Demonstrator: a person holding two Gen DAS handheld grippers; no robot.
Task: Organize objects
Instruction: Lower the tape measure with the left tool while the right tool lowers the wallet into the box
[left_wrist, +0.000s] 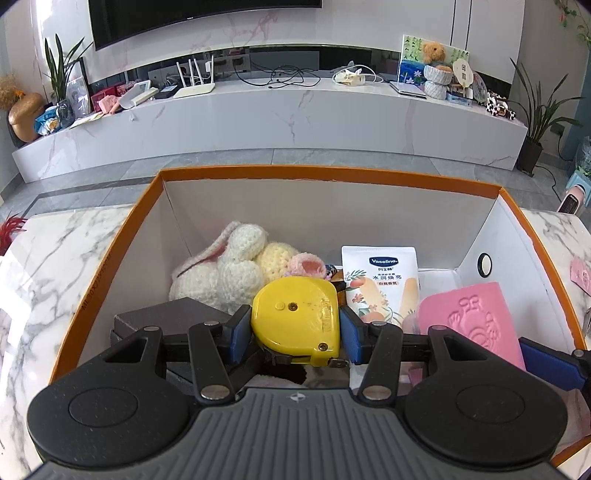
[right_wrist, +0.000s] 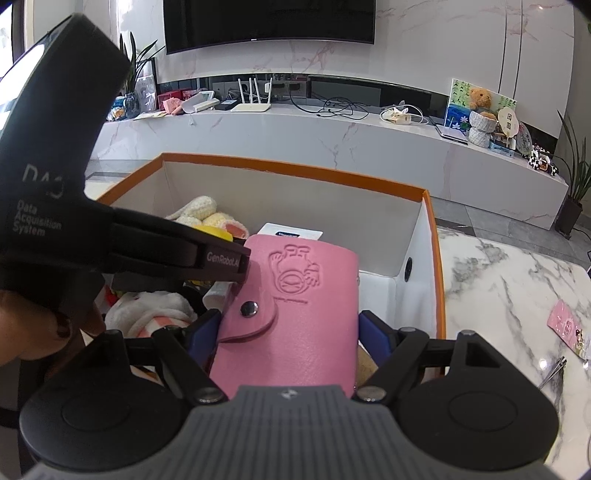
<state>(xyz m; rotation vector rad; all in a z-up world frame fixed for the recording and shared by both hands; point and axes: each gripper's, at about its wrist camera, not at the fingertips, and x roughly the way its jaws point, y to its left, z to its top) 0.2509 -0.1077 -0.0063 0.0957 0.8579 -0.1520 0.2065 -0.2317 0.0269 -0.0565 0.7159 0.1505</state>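
Note:
An orange-rimmed white box (left_wrist: 332, 173) stands on the marble table. Over its inside my left gripper (left_wrist: 295, 328) is shut on a yellow tape measure (left_wrist: 295, 314), blue pads pressing both of its sides. To the right, my right gripper (right_wrist: 288, 332) is shut on a pink embossed card holder (right_wrist: 295, 332) with a snap flap, also above the box (right_wrist: 295, 170). That pink card holder (left_wrist: 476, 317) shows in the left wrist view. In the box lie a crocheted bunny (left_wrist: 229, 266), a Vaseline tube (left_wrist: 380, 280) and a dark grey case (left_wrist: 166, 317).
The marble table (right_wrist: 498, 280) extends right of the box, with a pink card (right_wrist: 569, 321) and a small metal clipper (right_wrist: 554, 373) on it. A hand (right_wrist: 37, 332) holds the left gripper's body (right_wrist: 74, 221). A long white TV console (left_wrist: 295, 118) runs across the floor beyond.

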